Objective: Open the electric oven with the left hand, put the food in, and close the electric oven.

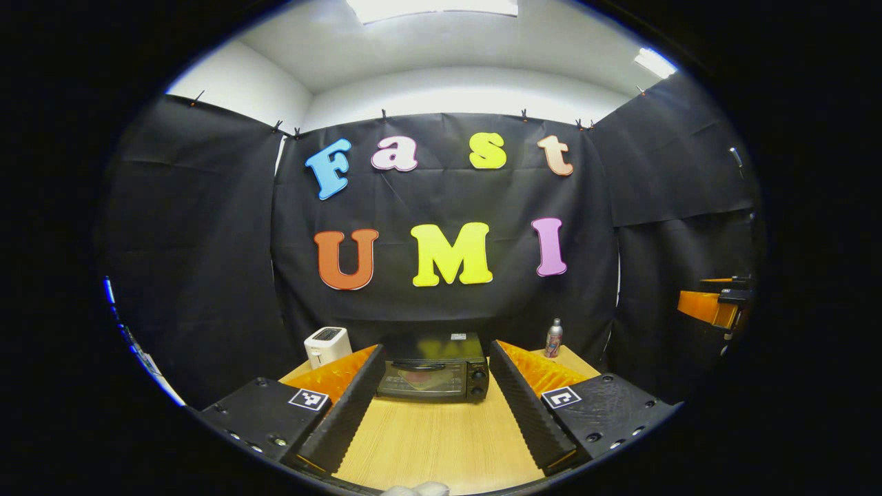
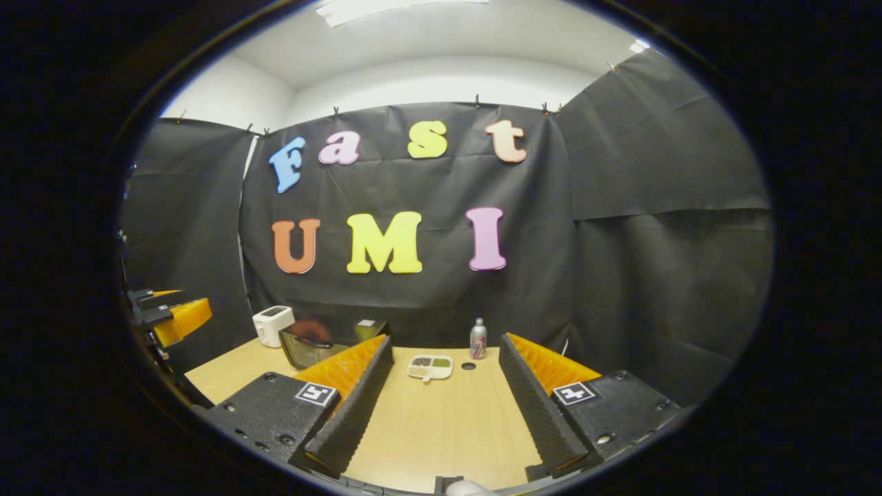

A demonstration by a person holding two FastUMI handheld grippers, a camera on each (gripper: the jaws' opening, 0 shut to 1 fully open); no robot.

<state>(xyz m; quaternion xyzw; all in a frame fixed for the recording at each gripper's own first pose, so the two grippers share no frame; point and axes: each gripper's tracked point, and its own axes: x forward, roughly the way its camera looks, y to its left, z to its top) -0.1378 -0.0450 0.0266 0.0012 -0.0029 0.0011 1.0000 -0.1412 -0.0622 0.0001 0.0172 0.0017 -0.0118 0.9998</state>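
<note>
Two fingers frame the left gripper view, spread wide with nothing between them, so the left gripper (image 1: 435, 406) holds nothing. Straight ahead of it, at the far end of the wooden surface (image 1: 441, 441), sits the electric oven (image 1: 434, 375), its glass door shut and the handle running across the top of the door. We see a white toaster (image 1: 326, 344) just to the oven's left and a small bottle (image 1: 553, 337) off to its right. The other gripper (image 1: 713, 303) hangs at the right edge of this view, well apart from the oven.

Turning to the right gripper view, the right gripper (image 2: 444, 403) is likewise wide open and empty. The food, a white tray (image 2: 430, 366) with divided compartments, lies on the surface ahead of it, out in the open and not in the oven (the bottle (image 2: 477, 339) stands just beside it, with a small dark round thing between them that we cannot identify). The oven (image 2: 324, 341) shows at the left, partly hidden behind a finger.

We judge the risks as these: the handle is thin, so fingers closing slightly off could slip; pulling could drag the light oven forward; and the shallow tray could tilt and spill, or knock the bottle over.
</note>
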